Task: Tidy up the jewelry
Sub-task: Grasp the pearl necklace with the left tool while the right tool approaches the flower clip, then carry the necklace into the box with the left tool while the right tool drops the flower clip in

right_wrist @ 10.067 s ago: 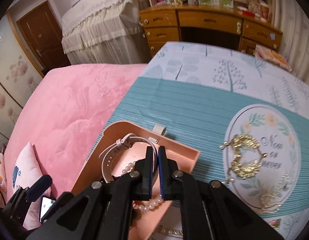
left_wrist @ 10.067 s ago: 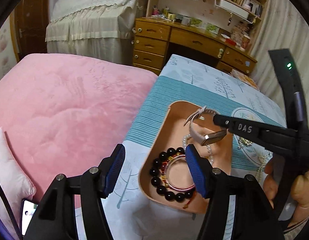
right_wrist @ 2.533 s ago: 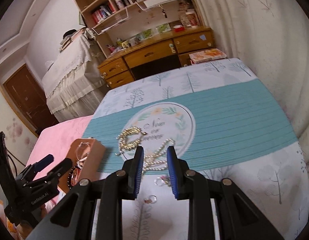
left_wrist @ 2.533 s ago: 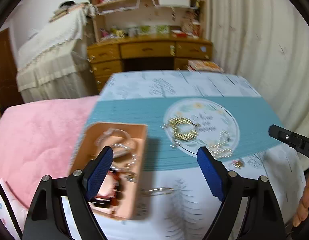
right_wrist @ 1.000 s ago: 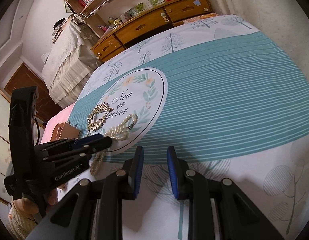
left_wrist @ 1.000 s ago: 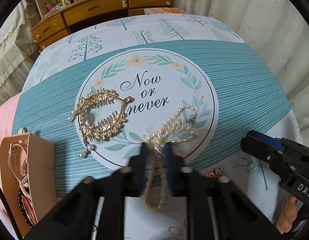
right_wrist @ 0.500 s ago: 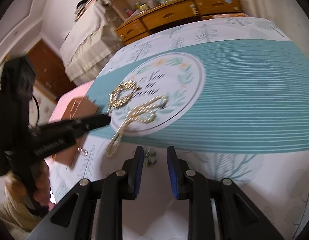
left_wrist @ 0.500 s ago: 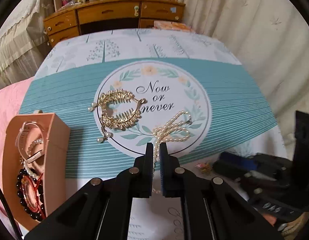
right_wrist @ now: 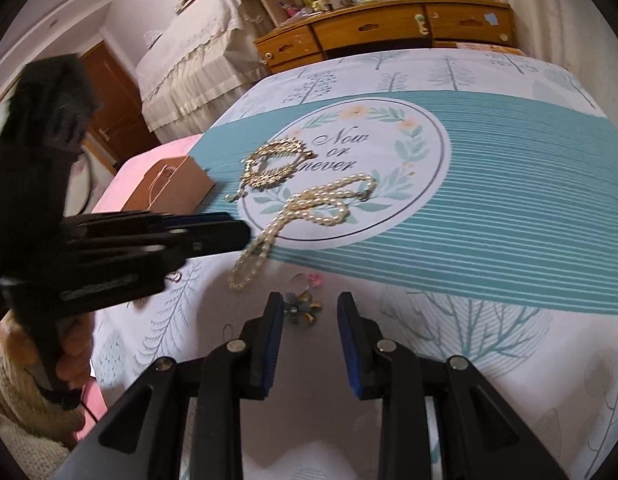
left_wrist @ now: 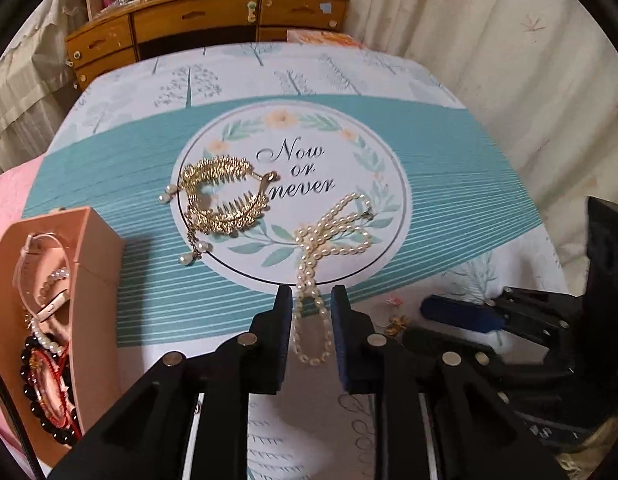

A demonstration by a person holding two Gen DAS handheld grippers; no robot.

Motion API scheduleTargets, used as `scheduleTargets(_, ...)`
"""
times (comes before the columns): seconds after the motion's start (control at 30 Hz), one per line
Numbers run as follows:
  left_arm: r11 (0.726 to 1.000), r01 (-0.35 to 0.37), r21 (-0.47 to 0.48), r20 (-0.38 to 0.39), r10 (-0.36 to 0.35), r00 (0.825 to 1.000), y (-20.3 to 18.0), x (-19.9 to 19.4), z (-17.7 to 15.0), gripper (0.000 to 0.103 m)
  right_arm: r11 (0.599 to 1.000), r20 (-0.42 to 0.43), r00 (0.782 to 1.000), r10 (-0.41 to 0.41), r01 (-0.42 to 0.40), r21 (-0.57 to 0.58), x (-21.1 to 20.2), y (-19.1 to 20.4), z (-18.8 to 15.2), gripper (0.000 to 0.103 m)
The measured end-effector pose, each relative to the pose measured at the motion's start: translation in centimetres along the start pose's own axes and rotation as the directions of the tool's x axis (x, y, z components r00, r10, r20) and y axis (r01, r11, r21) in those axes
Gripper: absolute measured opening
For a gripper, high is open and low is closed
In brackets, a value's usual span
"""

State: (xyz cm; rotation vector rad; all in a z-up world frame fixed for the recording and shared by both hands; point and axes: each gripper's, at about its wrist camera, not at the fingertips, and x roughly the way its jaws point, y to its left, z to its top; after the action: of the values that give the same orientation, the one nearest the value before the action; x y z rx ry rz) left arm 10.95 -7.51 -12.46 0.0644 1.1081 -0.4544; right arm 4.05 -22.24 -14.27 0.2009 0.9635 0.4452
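Beside the pink tray [left_wrist: 97, 248], which already holds a watch and bead bracelets, the pearl necklace [left_wrist: 329, 236] and gold hair comb [left_wrist: 225, 192] wait on the tablecloth. Left gripper [left_wrist: 309, 300] is open around the necklace's end; right gripper [right_wrist: 309, 308] is open over small earrings [right_wrist: 303, 310].

- You are working over a table [left_wrist: 461, 148] covered in a cloth printed with pale trees, a teal striped band and a round "Now or never" emblem.
- A gold leaf-shaped hairpiece [left_wrist: 223, 196] with pearl drops lies on the emblem's left side.
- A pearl necklace [left_wrist: 329, 236] trails from the emblem onto the white border.
- A pink tray [left_wrist: 95, 264] of bracelets sits at your left edge.
- Small earrings [right_wrist: 303, 308] lie on the near border.
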Motion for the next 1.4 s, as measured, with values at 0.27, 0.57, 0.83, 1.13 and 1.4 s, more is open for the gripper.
scheduleTargets(0.27,0.999,-0.008,0.044,-0.021,0.009,1.000,-0.2,2.4,1.6,0.018,0.998,-0.006,1.000,-0.001,0.001,-0.065,0.2,0.9,-0.3,0.028)
scheduleTargets(0.57,0.986,-0.067,0.154,-0.009,0.069,0.998,-1.9,3.2,2.7,0.007,0.998,-0.002,1.000,0.025,-0.025,-0.060,0.3,0.6,-0.2,0.028)
scheduleTargets(0.83,0.996,-0.031,0.080,0.029,0.029,0.999,-1.1,0.9,2.0,0.003,0.994,0.001,1.000,0.002,-0.002,-0.113,0.4,1.3,-0.5,0.021)
scheduleTargets(1.13,1.000,0.018,0.007,0.152,-0.019,0.988,0.5,-5.8,0.3,0.003,0.978,0.056,0.998,-0.032,0.043,-0.203,-1.0,3.7,-1.0,0.001)
scheduleTargets(1.4,0.999,0.026,-0.021,0.200,-0.021,0.979,1.3,-9.0,-0.7,0.003,0.974,0.071,0.996,-0.049,0.064,-0.217,-1.8,5.2,-1.5,0.001)
